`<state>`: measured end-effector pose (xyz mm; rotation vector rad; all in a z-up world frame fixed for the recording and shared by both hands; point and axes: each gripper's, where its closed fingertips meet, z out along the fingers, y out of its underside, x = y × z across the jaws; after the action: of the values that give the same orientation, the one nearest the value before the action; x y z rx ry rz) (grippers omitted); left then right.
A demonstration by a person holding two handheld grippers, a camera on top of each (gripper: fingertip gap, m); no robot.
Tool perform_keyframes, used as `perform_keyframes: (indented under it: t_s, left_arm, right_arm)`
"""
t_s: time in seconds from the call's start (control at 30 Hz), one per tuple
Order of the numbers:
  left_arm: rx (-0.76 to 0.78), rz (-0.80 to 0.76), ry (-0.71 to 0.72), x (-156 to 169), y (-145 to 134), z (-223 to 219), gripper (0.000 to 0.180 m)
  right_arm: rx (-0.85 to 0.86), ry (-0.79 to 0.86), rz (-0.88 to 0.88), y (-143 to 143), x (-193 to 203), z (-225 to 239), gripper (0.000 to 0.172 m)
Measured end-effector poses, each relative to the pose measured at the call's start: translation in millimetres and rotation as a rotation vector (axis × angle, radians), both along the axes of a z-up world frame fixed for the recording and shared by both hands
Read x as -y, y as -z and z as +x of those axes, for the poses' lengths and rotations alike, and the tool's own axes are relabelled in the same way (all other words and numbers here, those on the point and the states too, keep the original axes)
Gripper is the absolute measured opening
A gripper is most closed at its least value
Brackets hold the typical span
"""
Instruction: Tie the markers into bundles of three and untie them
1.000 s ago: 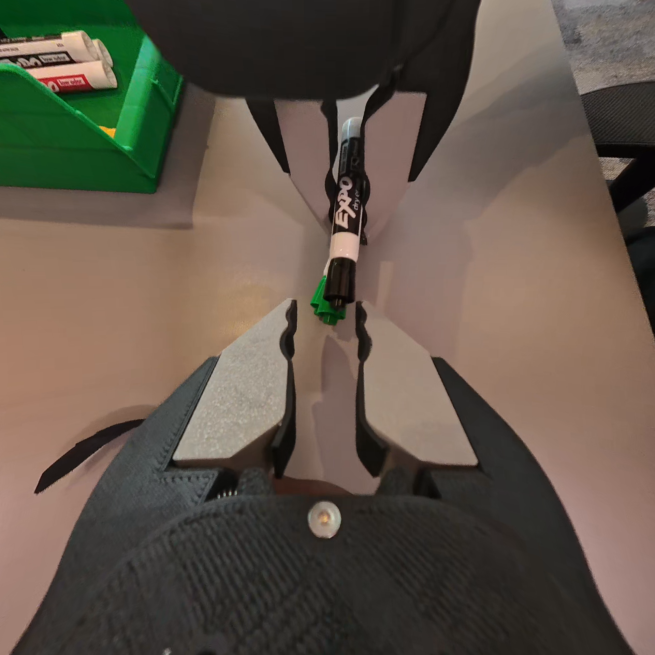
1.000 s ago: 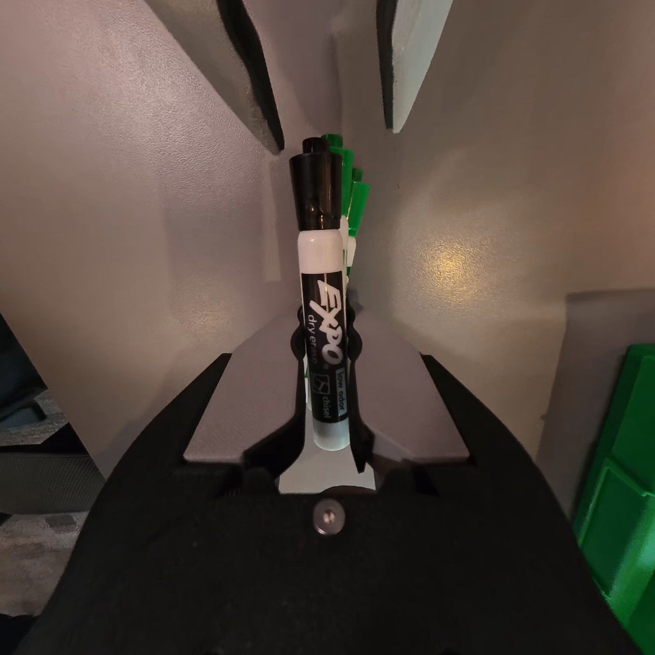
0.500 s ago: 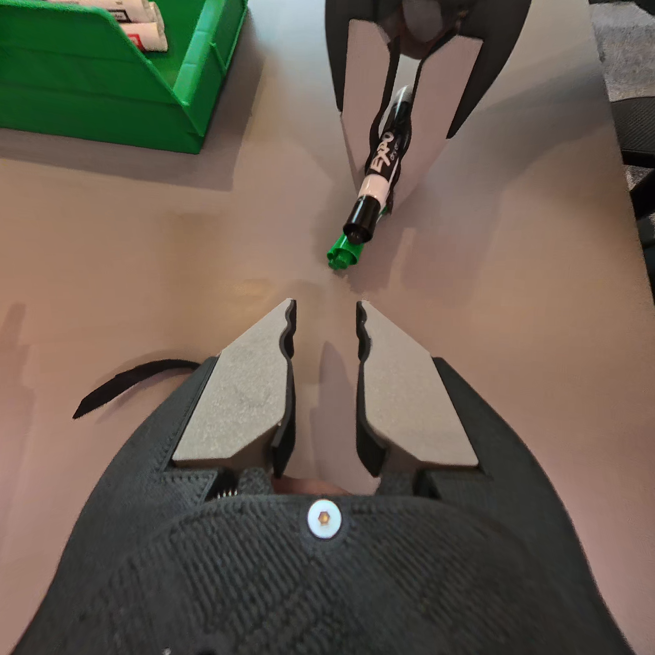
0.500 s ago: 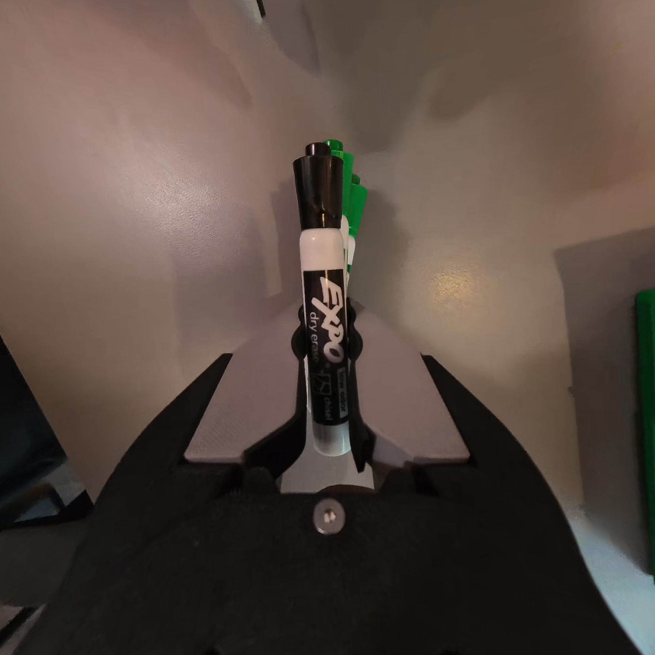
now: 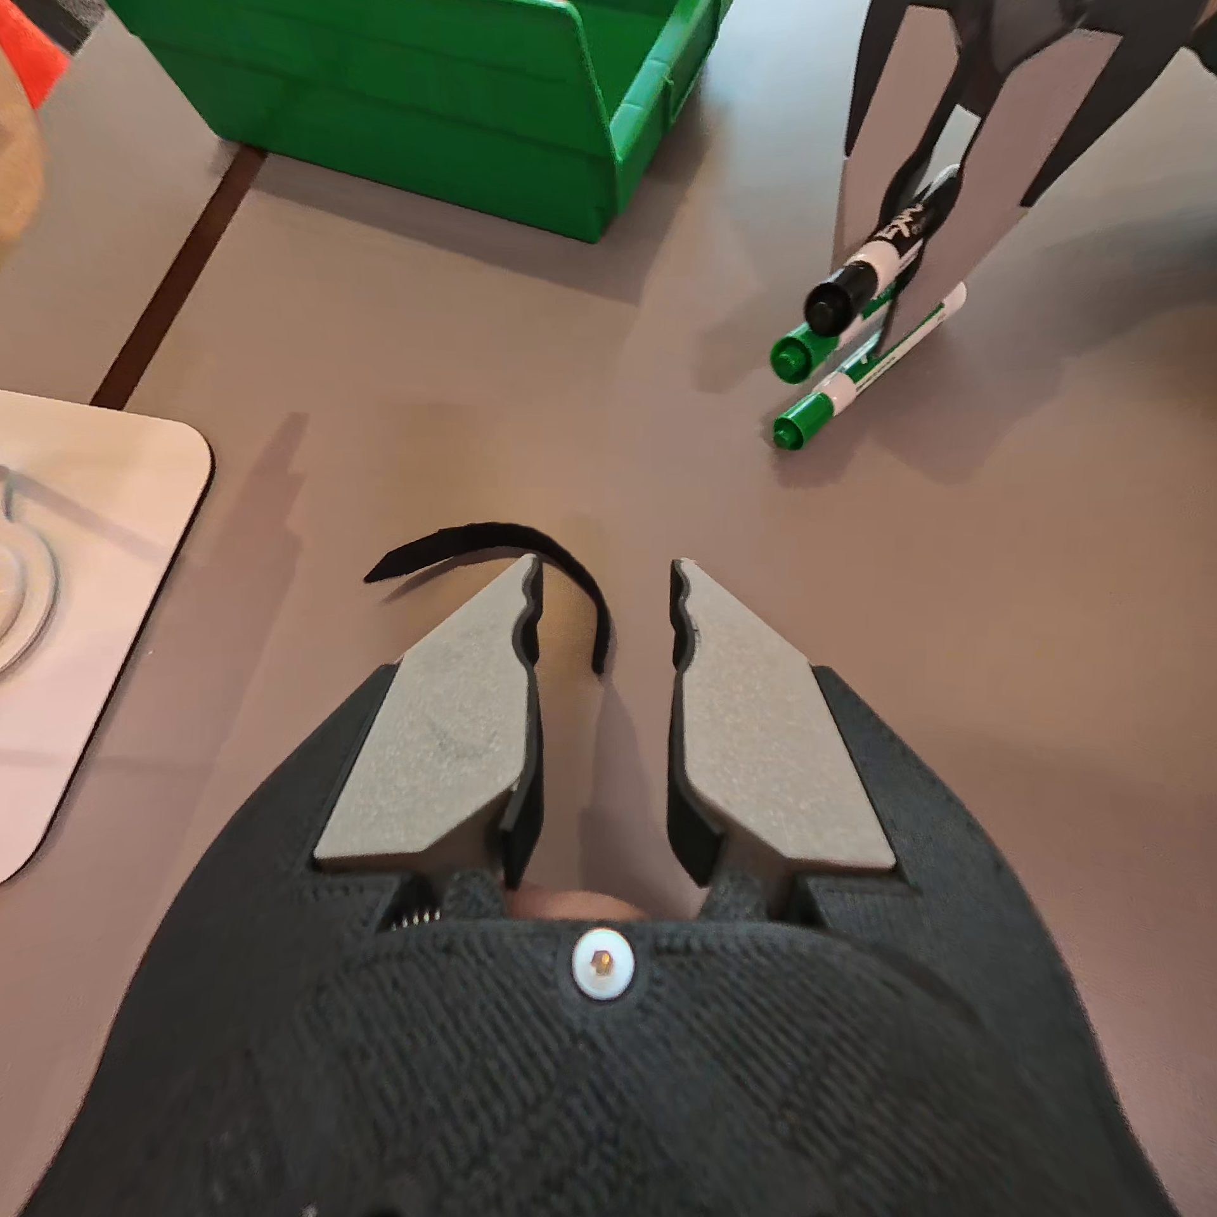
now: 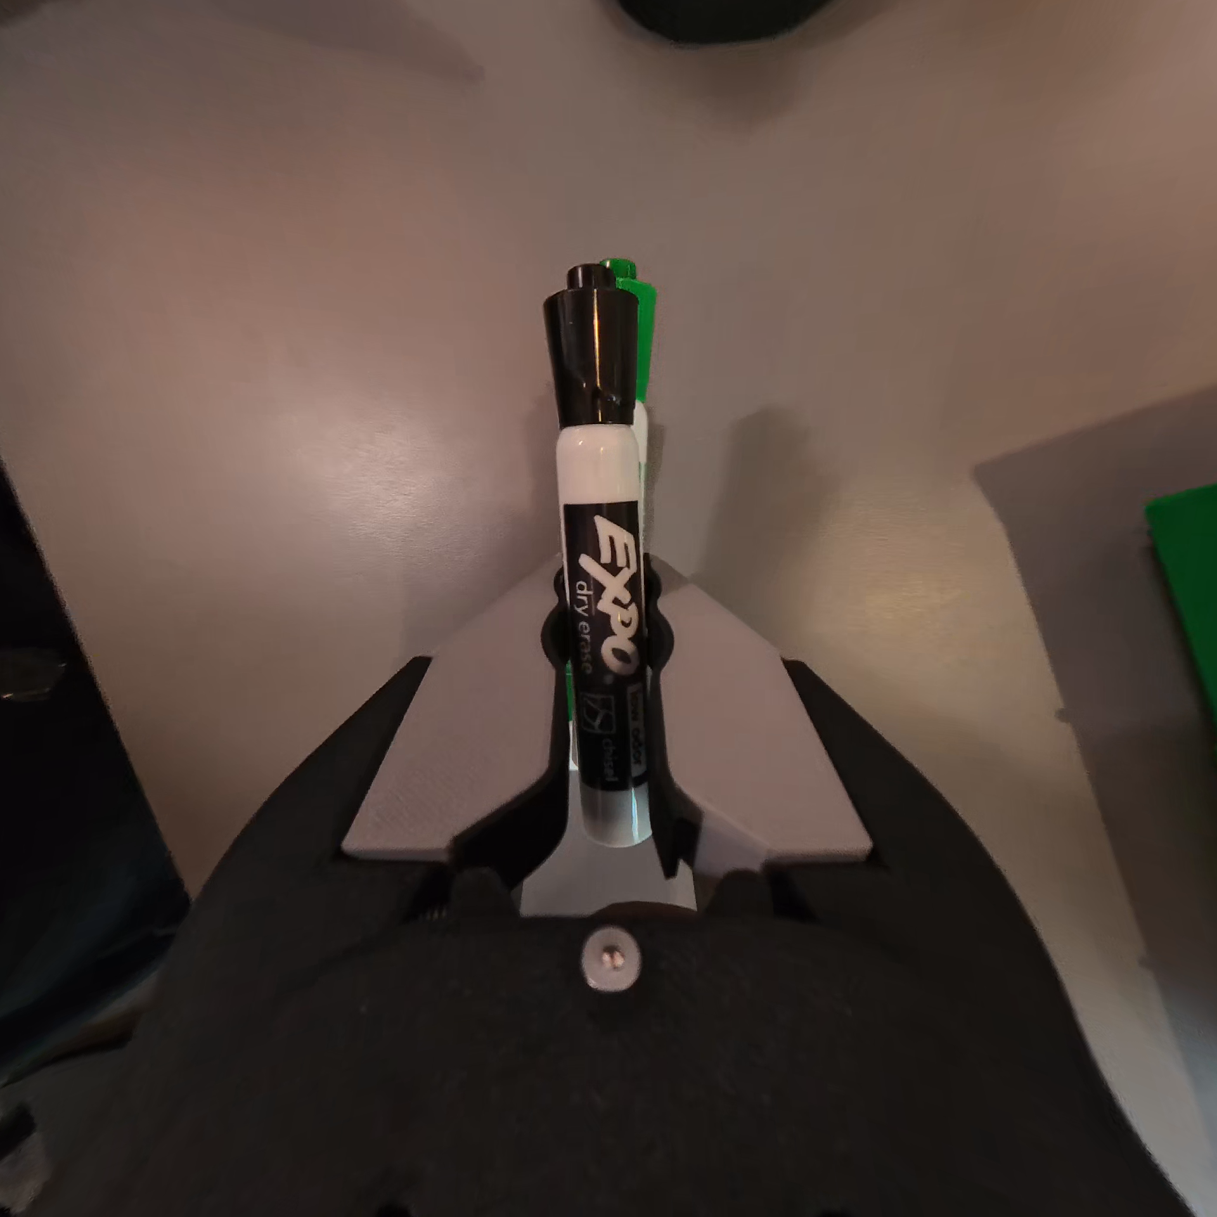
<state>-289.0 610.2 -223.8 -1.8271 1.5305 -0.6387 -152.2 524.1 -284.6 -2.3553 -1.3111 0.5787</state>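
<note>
Right tongs (image 6: 604, 616) clamp black marker (image 6: 596, 474); left tongs (image 5: 604, 602) spread wide over black strap (image 5: 487, 537) on counter (image 5: 922, 593).

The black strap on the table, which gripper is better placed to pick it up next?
Left. Its open, empty fingers hover over the black strap, while the right gripper is clamped on the black-capped marker.

Bare table (image 5: 408, 369) is lying open ahead; a strap (image 5: 500, 537) is curling at the fingertips, a bin (image 5: 421, 112) blocking beyond, markers (image 5: 836, 369) lying right.
</note>
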Motion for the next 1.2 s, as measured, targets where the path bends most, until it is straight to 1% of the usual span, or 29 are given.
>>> perform_keyframes:
  t_s: [0.13,0.2,0.27,0.33,0.43,0.53,0.6,0.7,0.8,0.83,0.87,0.97,1.03,1.1,1.17,1.2]
  left_arm:
    - [-0.010,0.008,0.003,-0.3,0.9,-0.5,0.036]
    - [-0.028,0.014,0.013,1.9,3.8,1.1,0.036]
    - [-0.056,0.026,0.015,2.5,8.2,1.0,0.036]
    - [-0.078,0.029,0.019,3.4,12.6,0.5,0.036]
    - [-0.082,0.014,0.017,4.0,16.2,1.1,0.037]
    - [-0.082,-0.017,0.008,4.9,21.8,4.5,0.037]
    - [-0.108,-0.020,-0.018,1.0,30.2,6.1,0.039]
    - [-0.177,-0.029,-0.048,-2.2,50.6,8.4,0.041]
    - [-0.318,0.062,-0.115,-19.3,76.5,-0.6,0.040]
    - [-0.272,0.072,-0.106,-19.4,73.6,5.8,0.018]
    - [-0.259,0.059,-0.087,-16.4,73.9,8.4,0.001]
    - [-0.251,0.043,-0.034,-7.4,73.4,10.6,0.000]
    - [-0.183,-0.002,0.033,7.3,63.9,18.9,0.000]
    - [-0.138,-0.023,0.108,21.6,52.2,22.7,0.000]
    - [-0.183,-0.025,0.172,34.3,50.4,15.1,0.000]
    - [-0.218,0.002,0.205,38.4,51.5,10.1,0.000]
  right_arm:
    - [-0.031,0.015,-0.029,-8.8,2.8,-0.8,0.016]
    - [-0.015,0.027,-0.025,-8.6,1.9,2.1,0.016]
    - [0.045,0.045,-0.024,-1.2,0.8,9.2,0.016]
    - [0.064,0.043,-0.039,5.4,3.5,9.4,0.016]
    - [0.123,0.053,-0.025,15.6,2.8,13.7,0.018]
    - [0.126,0.050,-0.016,17.2,4.2,11.0,0.017]
    - [0.145,0.036,0.007,17.7,4.4,10.2,0.015]
    - [0.144,0.029,0.019,17.7,5.3,7.6,0.015]
    - [0.092,0.039,0.026,17.1,4.2,3.3,0.015]
    - [0.067,0.046,0.031,16.5,2.9,1.3,0.015]
    - [0.037,0.051,0.031,15.5,2.3,-1.2,0.015]
    - [-0.079,0.066,0.039,6.8,-0.9,-11.3,0.015]
    - [-0.153,0.078,0.043,-0.7,-5.5,-17.6,0.015]
    - [-0.183,0.105,0.055,-3.8,-14.7,-19.1,0.015]
    - [-0.180,0.117,0.071,-2.2,-22.5,-19.5,0.015]
    - [-0.191,0.115,0.085,-3.2,-25.6,-21.9,0.015]
